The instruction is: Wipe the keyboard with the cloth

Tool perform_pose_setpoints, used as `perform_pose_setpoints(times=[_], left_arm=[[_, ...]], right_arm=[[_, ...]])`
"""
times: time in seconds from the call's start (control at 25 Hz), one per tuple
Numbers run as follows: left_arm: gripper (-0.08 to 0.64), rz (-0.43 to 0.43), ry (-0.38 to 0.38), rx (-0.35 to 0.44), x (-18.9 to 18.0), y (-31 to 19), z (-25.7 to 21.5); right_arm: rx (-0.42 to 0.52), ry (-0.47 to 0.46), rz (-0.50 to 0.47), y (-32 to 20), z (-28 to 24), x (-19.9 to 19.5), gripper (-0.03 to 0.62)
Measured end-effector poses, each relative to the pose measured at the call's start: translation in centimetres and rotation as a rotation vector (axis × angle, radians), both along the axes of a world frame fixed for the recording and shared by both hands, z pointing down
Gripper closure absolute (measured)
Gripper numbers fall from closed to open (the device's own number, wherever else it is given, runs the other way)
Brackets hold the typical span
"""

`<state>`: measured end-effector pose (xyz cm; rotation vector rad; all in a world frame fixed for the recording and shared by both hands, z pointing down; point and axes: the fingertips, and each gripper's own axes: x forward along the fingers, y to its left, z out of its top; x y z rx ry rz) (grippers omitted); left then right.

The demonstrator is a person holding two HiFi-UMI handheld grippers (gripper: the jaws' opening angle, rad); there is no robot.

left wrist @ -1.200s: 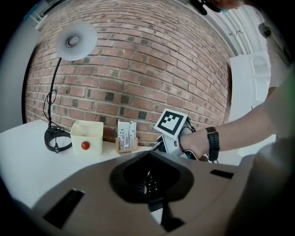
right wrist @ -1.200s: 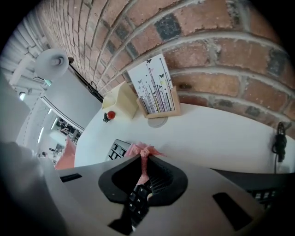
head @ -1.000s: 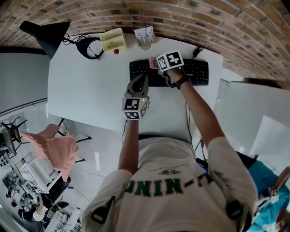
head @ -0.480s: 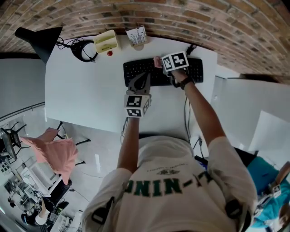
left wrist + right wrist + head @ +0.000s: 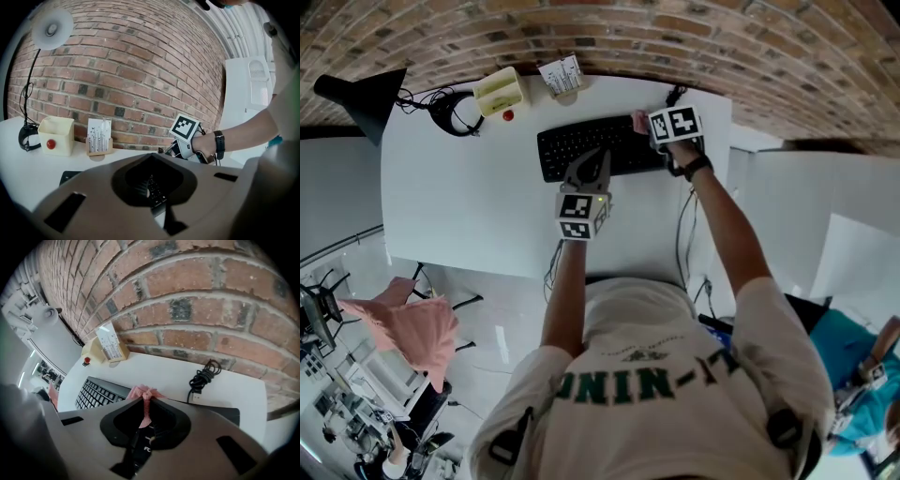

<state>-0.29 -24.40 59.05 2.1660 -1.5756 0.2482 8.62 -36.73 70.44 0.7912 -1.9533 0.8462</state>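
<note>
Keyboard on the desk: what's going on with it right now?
A person works with a hand-held gripper in each hand. The right hand-held gripper is shut on a pink cloth, held over the black keyboard on the white desk. The left hand-held gripper, shut and empty, hangs over the keyboard's near edge.

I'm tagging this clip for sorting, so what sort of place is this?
Probably an office workstation: a white desk against a brick wall, with a keyboard and a black lamp.

Shirt (image 5: 647, 375): cream T-shirt, short sleeves, green block lettering.
Watch (image 5: 697, 169): black band, right wrist.
Left gripper (image 5: 598, 159), right gripper (image 5: 645, 124): grey-brown shells, white cubes with black square markers.
</note>
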Motion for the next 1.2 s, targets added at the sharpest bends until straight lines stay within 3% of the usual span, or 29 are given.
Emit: perform_pose_setpoints(times=[0.36,0.8,1.2], left_arm=[[0.557,0.054,0.016,0.018,2.9,-1.4,-0.6],[0.557,0.056,0.024,0.029,3.4,-1.5,-0.8],[0.557,0.021,0.028,0.039,1.6,-1.0,-1.3]], right_arm=[[0.009,0.045,0.062,-2.1,0.3,6.3,0.558],[0.047,0.15,0.154,-4.3,0.4,13.9,0.558],[0.051,0.183,0.198,-4.6,0.2,14.5,0.558]])
